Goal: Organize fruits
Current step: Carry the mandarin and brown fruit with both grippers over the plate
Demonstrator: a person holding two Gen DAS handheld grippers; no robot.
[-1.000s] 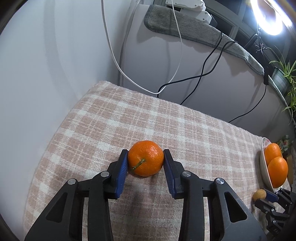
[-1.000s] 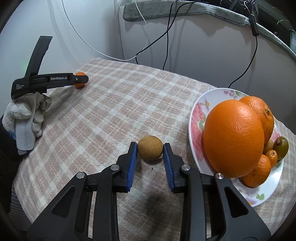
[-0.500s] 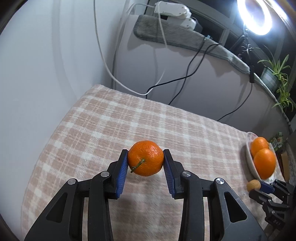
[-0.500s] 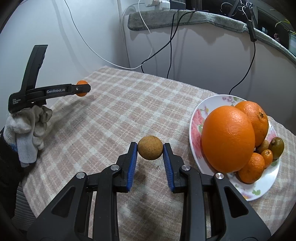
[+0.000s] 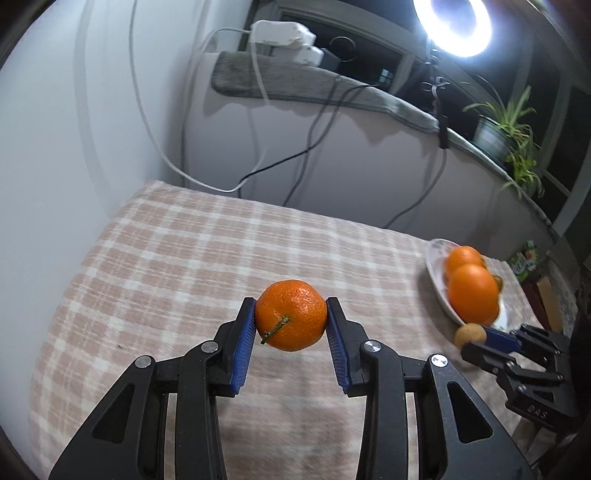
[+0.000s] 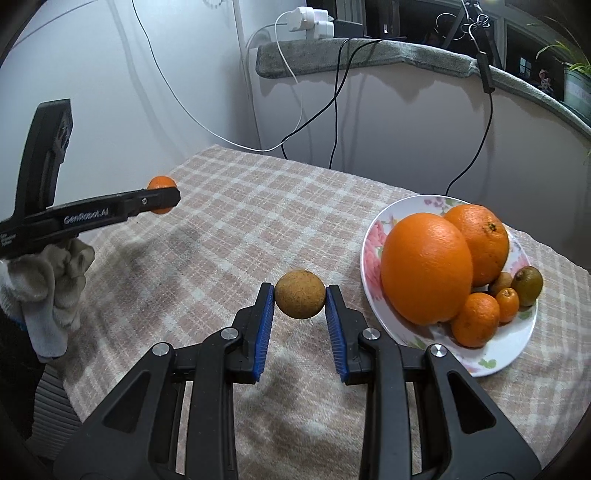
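My left gripper (image 5: 291, 320) is shut on a mandarin (image 5: 291, 319) with a short green stem and holds it above the checked tablecloth. It also shows in the right wrist view (image 6: 161, 195), raised at the left. My right gripper (image 6: 300, 299) is shut on a small round brown fruit (image 6: 300, 298), lifted just left of the flowered plate (image 6: 495, 362). The plate holds two large oranges (image 6: 426, 267), small mandarins and brownish-green small fruits. In the left wrist view the plate (image 5: 436, 280) sits at the far right with the right gripper (image 5: 471, 335) in front of it.
The checked cloth (image 6: 258, 229) covers the table up to a white wall on the left and a cabinet behind. Black and white cables (image 6: 332, 103) hang behind the table. A ring light (image 5: 456, 26) and a potted plant (image 5: 506, 129) stand on the ledge at the back right.
Both grippers have risen from the cloth with their fruits held. The mandarin and the brown fruit, resting on the cloth a second ago, now hang above it.
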